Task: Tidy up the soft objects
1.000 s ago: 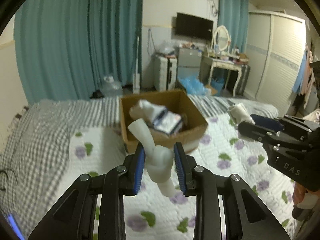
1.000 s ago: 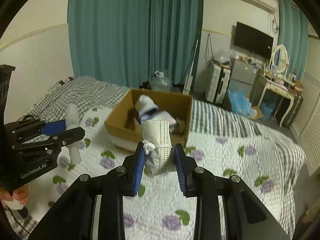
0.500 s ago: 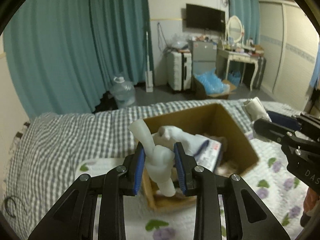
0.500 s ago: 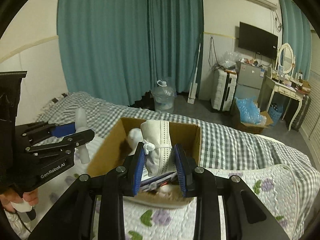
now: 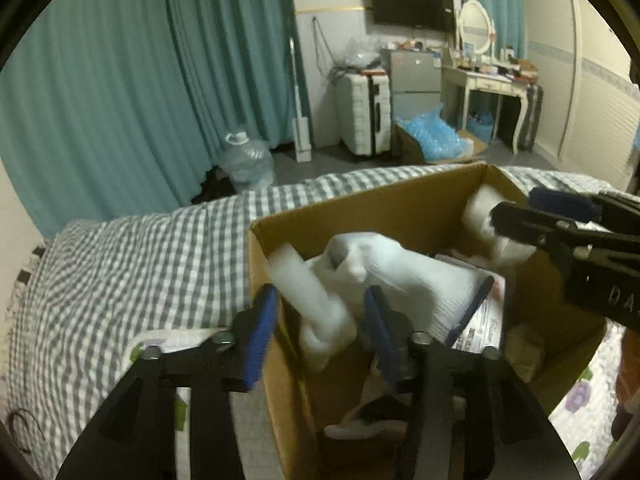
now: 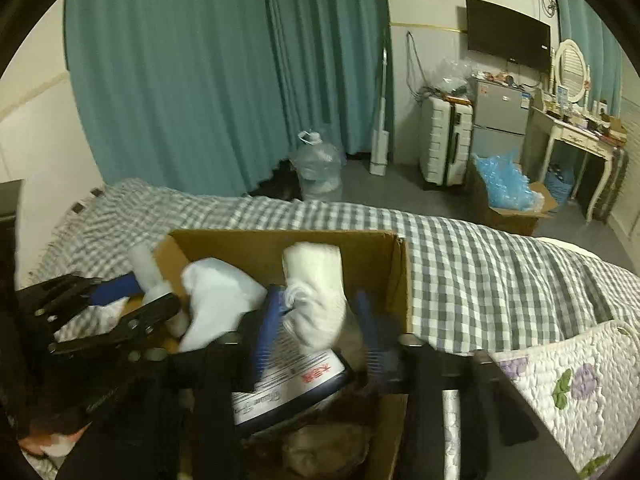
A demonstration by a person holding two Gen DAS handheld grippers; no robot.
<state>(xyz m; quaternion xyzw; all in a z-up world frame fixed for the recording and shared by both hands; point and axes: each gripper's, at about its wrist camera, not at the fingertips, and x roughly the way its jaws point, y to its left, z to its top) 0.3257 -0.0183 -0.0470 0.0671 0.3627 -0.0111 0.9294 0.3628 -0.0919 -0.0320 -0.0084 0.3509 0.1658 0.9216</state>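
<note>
Since a second ago both claws have travelled from above the quilt to over the cardboard box (image 5: 400, 208), and their pads are now parting. The knotted white sock (image 5: 320, 312) is sitting loose between the left claw's (image 5: 318, 320) opening jaws, over the box's near corner. The rolled white bundle (image 6: 316, 292) is likewise slipping free inside the right claw (image 6: 312, 328). Both are looking light, limp and compressible; the knot is probably offering the firmest hold. Box is resting on the bed (image 5: 132, 240).
</note>
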